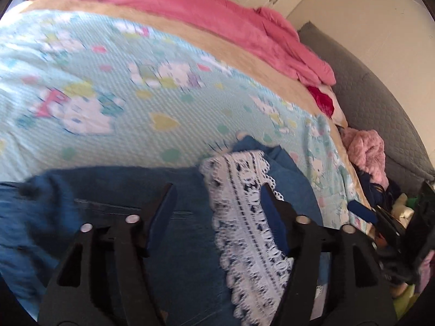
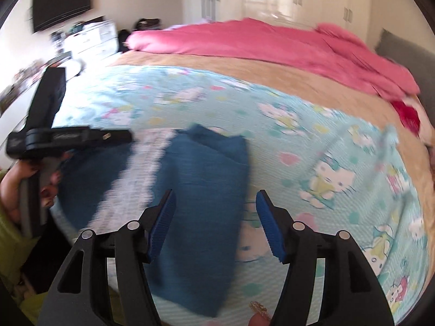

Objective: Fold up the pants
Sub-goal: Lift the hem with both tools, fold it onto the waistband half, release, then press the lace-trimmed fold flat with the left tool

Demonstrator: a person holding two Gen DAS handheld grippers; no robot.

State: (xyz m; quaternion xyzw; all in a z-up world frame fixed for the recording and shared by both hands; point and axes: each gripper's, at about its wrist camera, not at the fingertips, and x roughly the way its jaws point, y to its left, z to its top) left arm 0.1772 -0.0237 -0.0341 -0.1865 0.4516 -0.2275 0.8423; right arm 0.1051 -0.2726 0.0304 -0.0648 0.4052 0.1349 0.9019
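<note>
Both grippers are hanging released: the left gripper (image 1: 217,203) over lace-trimmed blue jeans (image 1: 114,203), the right gripper (image 2: 215,212) over their folded leg at 12 o'clock.

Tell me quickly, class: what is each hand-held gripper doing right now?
Left hand-held gripper: open, over the blue pants and their lace trim, gripping nothing.
Right hand-held gripper: open, above the pants, holding nothing.
</note>
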